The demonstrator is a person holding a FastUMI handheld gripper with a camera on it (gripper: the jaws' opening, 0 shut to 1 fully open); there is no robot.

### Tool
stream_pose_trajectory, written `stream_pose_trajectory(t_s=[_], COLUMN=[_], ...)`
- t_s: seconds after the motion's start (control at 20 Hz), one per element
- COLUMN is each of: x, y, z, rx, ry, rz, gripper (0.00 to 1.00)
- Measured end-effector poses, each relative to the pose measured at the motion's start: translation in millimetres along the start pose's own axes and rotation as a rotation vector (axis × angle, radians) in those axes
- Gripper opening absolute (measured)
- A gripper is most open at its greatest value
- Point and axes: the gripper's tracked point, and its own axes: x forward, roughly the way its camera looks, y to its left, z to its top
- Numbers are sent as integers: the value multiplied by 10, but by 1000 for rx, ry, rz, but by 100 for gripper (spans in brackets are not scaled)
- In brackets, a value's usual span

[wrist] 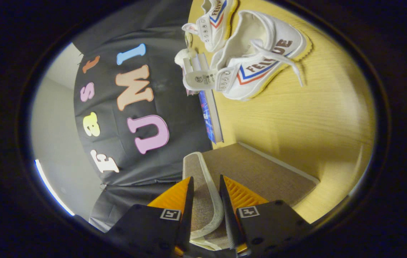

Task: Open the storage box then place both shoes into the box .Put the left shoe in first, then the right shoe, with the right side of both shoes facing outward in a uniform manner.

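Gripper view, rolled sideways so that the wooden table [314, 118] rises on the right and the booth wall stands on the left. Gripper [206, 193] positioned at the near edge of the fabric storage box [260, 175], fingers [174, 197] drawn close together with the padded flap of the box lid [203, 190] between them. Flap apparently pinched, pale piping running up from between the fingers; firm pressure from both sides not confirmable at this angle. Brown woven top of the box extending ahead and right of the fingers, lying flat on the table. Two white canvas shoes well beyond the box at the far end of the table: nearer shoe [257, 64] on its side with the striped flank up and a loose lace trailing, farther shoe [216, 21] just behind it, the two almost touching. Which shoe is left and which right: not determinable here. Thin book or booklet [210, 114] lying along the table edge between the box and the shoes. Step in hand, by judgement: opening the box, grip on the lid flap taken, lid not yet swung clear. Next move, by judgement: lift and fold the flap back fully, release, then travel forward to the shoes and select the left one first.
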Motion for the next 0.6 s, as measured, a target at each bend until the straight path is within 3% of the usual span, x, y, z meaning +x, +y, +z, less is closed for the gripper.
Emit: stream_pose_trajectory(t_s=[0.2,0.6], x=[-76,-116], y=[135,789], z=[145,8], rx=[-64,-256], ry=[-56,-56], rz=[33,81], gripper=[8,6])
